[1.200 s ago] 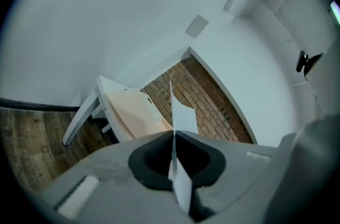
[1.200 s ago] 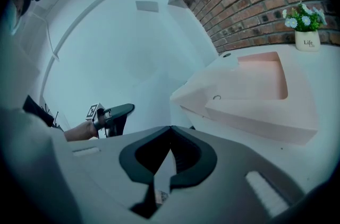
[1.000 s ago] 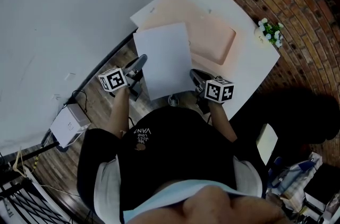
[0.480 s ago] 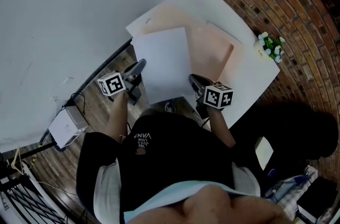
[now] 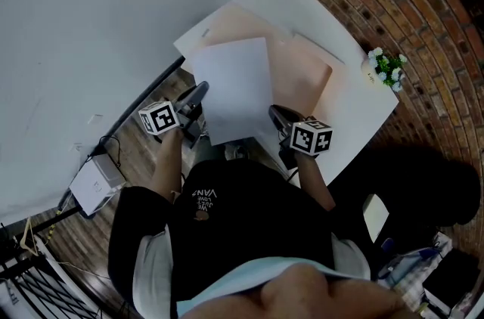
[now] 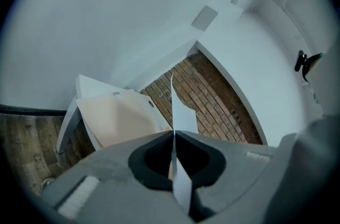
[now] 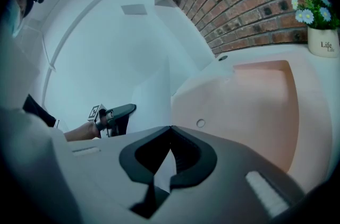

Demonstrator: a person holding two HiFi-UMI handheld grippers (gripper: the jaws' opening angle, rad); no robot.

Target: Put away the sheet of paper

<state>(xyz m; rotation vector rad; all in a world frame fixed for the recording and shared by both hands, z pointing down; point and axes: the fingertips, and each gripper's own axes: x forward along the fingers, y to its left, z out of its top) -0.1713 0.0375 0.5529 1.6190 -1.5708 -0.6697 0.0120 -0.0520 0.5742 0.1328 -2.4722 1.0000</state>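
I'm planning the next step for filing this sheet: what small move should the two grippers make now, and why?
Probably carry the sheet of paper a little forward and lower it onto the peach folder. The left gripper and right gripper are each shut on a side edge, holding it above the desk, and it only partly overlaps the folder.

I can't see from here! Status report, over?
Left gripper, right gripper: both shut on thin white paper sheet. Sheet held over open peach card folder. Nothing blocking.
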